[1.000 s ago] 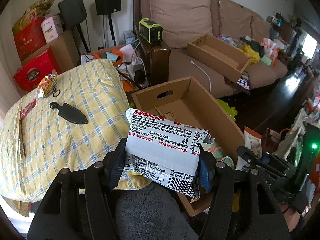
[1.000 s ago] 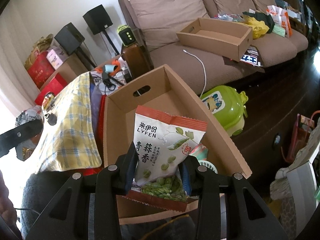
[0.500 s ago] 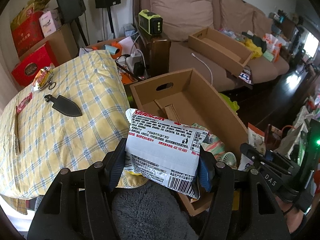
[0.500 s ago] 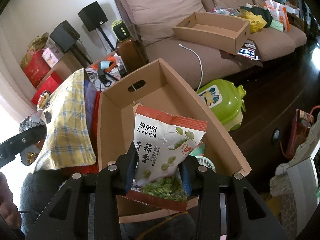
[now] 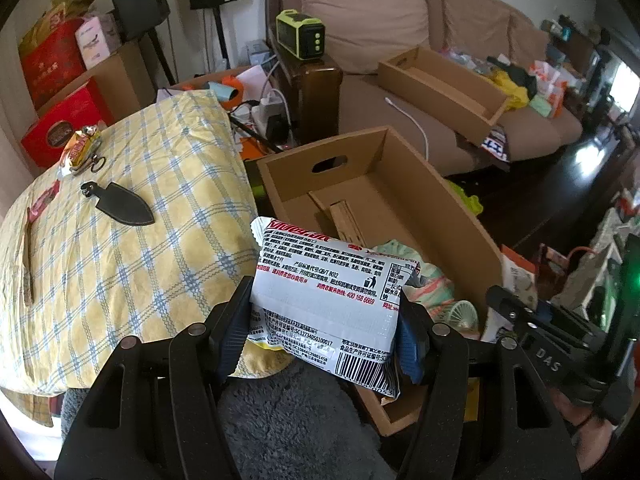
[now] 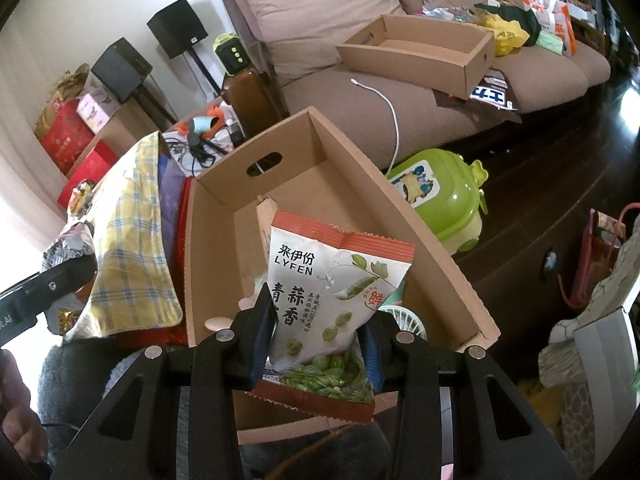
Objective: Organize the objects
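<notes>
In my left gripper (image 5: 322, 332) I hold a white snack packet (image 5: 328, 296), pressed between both pads at the lower centre of the left wrist view. Its back side faces me: small black print, a red line with "400 168 6669", "Q/B/T 8012" as far as I can read, a bin symbol and a barcode at the lower right.

My right gripper (image 6: 316, 344) is closed on a pea snack bag (image 6: 332, 300) at the lower centre of the right wrist view. It reads "LYFEN" with Chinese characters, a drawing of a pea pod, and a clear window with green peas at the bottom. The top and bottom seams are orange-red.

Both packets hang over the near end of the open cardboard box (image 5: 404, 152), which has a handle slot in its far wall. Inside, near me, lie a pale green packet (image 5: 434, 284) and a small white fan (image 5: 460, 314).

To the left of the box is the yellow checked cloth (image 5: 120, 248), with a dark leather pouch (image 5: 120, 204) and a small orange packet (image 5: 82, 148) on it.

Farther, in the upper part of the frame, a second cardboard tray (image 6: 416, 56) rests on the brown sofa (image 6: 320, 12).

Compared with one second ago, the box and the cloth appear a little lower and larger in both views; my two grips are the same.
</notes>
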Available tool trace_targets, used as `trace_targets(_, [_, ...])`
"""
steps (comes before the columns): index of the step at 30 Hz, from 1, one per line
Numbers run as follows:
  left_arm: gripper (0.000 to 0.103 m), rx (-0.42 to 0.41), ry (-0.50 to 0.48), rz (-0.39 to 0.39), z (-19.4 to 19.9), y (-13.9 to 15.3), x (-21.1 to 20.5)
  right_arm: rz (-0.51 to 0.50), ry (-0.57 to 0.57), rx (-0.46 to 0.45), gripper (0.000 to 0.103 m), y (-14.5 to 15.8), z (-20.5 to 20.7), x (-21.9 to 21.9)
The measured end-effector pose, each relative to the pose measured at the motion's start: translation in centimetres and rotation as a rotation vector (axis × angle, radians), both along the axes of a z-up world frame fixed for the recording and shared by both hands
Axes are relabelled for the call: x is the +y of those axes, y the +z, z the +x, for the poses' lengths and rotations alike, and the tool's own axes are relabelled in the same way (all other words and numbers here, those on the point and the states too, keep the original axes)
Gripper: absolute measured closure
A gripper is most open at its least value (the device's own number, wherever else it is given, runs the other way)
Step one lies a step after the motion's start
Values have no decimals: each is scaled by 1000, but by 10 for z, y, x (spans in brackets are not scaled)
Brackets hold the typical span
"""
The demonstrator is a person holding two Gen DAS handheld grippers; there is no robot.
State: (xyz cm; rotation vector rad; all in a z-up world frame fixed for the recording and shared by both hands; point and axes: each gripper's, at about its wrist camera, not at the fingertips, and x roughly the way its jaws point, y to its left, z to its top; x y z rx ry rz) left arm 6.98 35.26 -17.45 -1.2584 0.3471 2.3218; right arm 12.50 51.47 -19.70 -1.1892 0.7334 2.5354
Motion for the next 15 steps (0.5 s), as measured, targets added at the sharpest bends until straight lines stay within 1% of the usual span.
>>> trace_targets(2, [44, 2, 6, -14, -1, -4, -1, -2, -1, -3, 64, -1, 0, 0])
trace_targets(15, [44, -16, 11, -31, -4, -19, -1, -15, -7, -29, 64, -8, 0, 2])
